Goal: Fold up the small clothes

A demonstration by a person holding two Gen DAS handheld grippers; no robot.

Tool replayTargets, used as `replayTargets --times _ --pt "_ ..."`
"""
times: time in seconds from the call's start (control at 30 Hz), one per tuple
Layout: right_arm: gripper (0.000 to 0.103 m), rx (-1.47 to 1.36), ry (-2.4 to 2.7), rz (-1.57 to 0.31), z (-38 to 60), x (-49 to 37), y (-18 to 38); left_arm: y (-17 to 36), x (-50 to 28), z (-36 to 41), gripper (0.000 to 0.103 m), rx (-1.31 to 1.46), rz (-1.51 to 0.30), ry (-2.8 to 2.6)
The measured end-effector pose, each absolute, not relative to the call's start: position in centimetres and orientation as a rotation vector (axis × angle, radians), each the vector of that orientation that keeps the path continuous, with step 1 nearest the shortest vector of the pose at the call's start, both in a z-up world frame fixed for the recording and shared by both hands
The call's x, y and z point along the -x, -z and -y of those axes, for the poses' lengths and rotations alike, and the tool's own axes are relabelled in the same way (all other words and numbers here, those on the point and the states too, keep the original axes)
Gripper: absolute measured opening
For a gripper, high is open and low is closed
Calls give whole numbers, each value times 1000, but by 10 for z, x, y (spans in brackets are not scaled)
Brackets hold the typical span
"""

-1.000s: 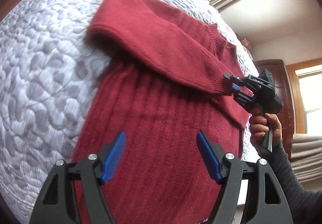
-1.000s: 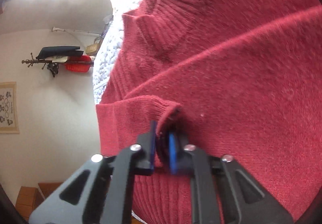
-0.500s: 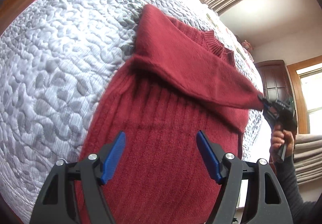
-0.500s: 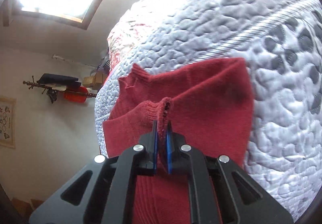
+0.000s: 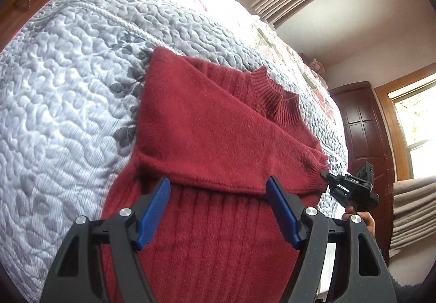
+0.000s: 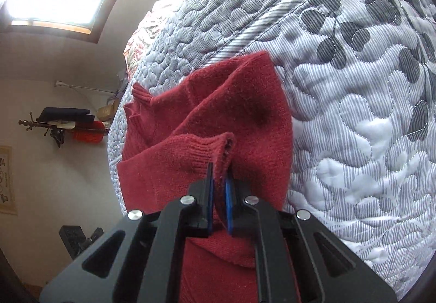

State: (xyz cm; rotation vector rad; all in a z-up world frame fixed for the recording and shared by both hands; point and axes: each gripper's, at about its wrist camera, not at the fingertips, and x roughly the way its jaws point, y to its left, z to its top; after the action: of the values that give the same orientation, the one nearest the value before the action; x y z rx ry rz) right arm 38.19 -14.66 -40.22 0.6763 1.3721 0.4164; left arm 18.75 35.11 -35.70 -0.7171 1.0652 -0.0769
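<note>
Lying on the quilted grey-and-white bedspread (image 5: pixel 68 90), the dark red knit sweater (image 5: pixel 218 235) spreads flat with its ribbed body running toward the left gripper (image 5: pixel 218 210). One sleeve (image 5: pixel 218 139) is folded across the chest, forming a broad diagonal band from the shoulder near the quilt's dark leaf pattern down to the opposite side of the garment. The ribbed collar (image 5: pixel 275 96) stands just beyond the sleeve's upper edge, on the side nearer the floral bedding at the far end of the bedspread. The knit looks soft and slightly fuzzy, with vertical ribs on the body and a tighter ribbed cuff (image 6: pixel 207 150).

The right gripper (image 6: pixel 219 188) is clamped on that cuff, its blue-padded fingers pinching the fabric at the edge of the sweater, off the side of the bedspread; a hand (image 5: pixel 362 218) holds its handle. The left gripper hovers over the sweater's lower body with its jaws spread wide, holding nothing.
</note>
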Motion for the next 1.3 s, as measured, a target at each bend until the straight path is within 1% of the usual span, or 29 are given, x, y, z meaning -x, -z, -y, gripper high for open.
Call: replayTargets --times 0.27,0.37,0.53,0.67,0.73,0.77,0.87,0.9,0.93,0.97,1.0,1.03,1.1,1.13,1.17,1.2,1.3 --pt "6 -640 -396 -1383 152 -378 411 367 -214 -348 73 667 -1101 97" --pt "7 -592 -375 -1369 146 -379 406 371 -219 -349 73 661 -1115 89" --pt "7 -518 -396 -1319 136 -377 383 369 -243 -333 73 443 -1152 65" --pt "7 -447 -383 -1314 124 -380 379 365 -258 -321 73 355 -1148 59" --pt "10 -383 -313 -1310 123 -379 380 364 -264 -316 73 320 -1144 48" --pt "10 -342 -278 -1305 124 -379 382 365 -267 -315 73 311 -1144 42" --pt "10 -303 -248 -1228 118 -373 367 368 -272 -311 73 271 -1151 24" --pt "11 -314 -293 -1193 109 -371 359 370 -274 -311 75 252 -1152 16" --pt "15 -324 -342 -1181 97 -370 356 371 -277 -311 76 239 -1150 10" --pt "22 -325 -377 -1184 86 -372 357 372 -279 -312 80 226 -1145 3" --pt "24 -331 -421 -1192 73 -373 363 374 -282 -312 82 216 -1137 -2" --pt "21 -332 -440 -1206 63 -375 369 376 -284 -314 82 209 -1131 -5" --pt "22 -308 -413 -1227 56 -380 388 385 -291 -316 82 196 -1137 -6" --pt "19 -322 -393 -1238 60 -381 397 391 -294 -317 82 188 -1144 -10" --pt "8 -354 -380 -1243 68 -384 406 397 -296 -319 82 180 -1150 -13" --pt "1 -376 -367 -1247 75 -386 412 403 -297 -320 82 179 -1157 -12" --pt "0 -412 -371 -1247 85 -385 416 417 -299 -324 82 181 -1180 -5"
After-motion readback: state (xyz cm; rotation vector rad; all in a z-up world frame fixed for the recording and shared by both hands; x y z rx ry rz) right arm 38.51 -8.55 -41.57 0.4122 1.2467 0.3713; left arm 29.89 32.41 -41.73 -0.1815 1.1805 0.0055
